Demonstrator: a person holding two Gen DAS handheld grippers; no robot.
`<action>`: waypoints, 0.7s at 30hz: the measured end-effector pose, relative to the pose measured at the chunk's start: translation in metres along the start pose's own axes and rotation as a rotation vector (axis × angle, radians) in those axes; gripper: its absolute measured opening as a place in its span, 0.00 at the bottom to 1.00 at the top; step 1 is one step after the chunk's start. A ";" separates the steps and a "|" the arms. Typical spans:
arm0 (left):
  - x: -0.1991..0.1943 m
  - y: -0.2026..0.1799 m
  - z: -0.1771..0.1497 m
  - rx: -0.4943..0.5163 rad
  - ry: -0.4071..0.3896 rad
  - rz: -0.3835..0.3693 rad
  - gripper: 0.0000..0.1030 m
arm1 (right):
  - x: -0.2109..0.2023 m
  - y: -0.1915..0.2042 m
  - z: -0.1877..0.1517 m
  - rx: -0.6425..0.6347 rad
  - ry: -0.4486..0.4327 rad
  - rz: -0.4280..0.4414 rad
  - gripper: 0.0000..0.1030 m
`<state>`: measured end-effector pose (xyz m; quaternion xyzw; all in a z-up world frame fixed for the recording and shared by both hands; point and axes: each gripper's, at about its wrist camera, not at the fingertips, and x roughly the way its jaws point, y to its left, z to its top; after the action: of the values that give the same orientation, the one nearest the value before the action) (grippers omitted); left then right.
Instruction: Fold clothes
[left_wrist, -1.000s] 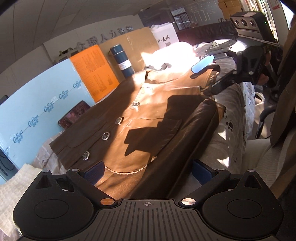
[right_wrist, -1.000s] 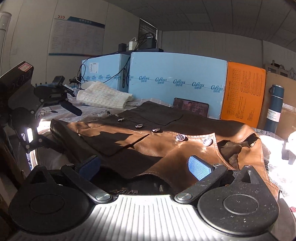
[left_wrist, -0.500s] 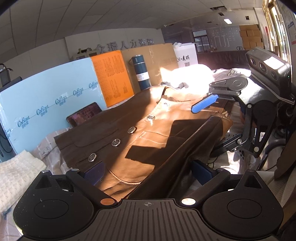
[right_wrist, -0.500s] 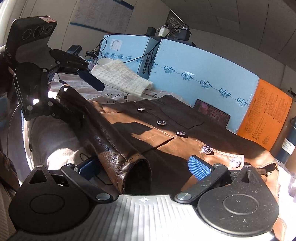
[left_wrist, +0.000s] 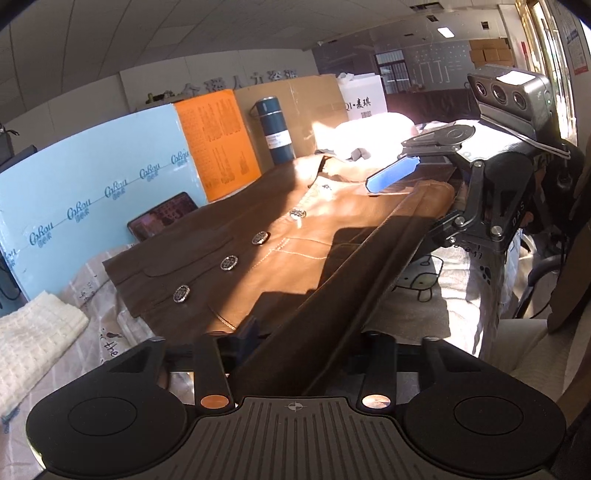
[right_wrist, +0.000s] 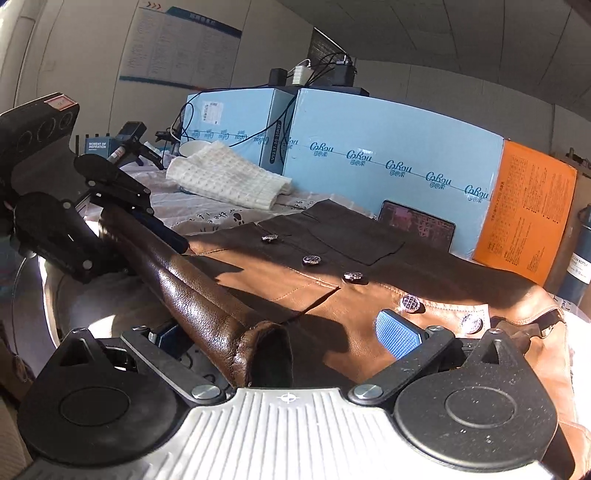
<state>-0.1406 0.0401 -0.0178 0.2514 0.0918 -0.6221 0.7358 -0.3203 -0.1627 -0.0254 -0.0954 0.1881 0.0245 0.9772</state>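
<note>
Leather, thick and brown: the jacket (left_wrist: 280, 254) lies buttoned on the covered table (left_wrist: 436, 295), heavy and slippery. Its sleeve (left_wrist: 343, 295) seems the best hold; the left gripper (left_wrist: 299, 332) has just clenched it, while the right gripper (right_wrist: 288, 332) gapes around the cuff (right_wrist: 266, 350).

The left tool (left_wrist: 295, 338), its jaws having just been closing, is gripping the jacket's (left_wrist: 280, 251) sleeve (left_wrist: 354, 280) at lower centre.
</note>
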 end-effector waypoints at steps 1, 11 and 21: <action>0.000 0.002 0.000 -0.012 -0.016 0.002 0.25 | -0.001 -0.002 -0.003 -0.007 0.018 -0.015 1.00; 0.009 0.031 0.007 -0.213 -0.143 0.039 0.24 | -0.033 -0.068 -0.037 0.049 0.179 -0.322 1.00; 0.001 0.026 0.007 -0.226 -0.188 0.055 0.15 | -0.063 -0.114 -0.060 0.063 0.263 -0.470 0.16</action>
<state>-0.1169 0.0387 -0.0059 0.1098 0.0850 -0.6082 0.7816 -0.3907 -0.2873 -0.0369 -0.1082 0.2870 -0.2213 0.9257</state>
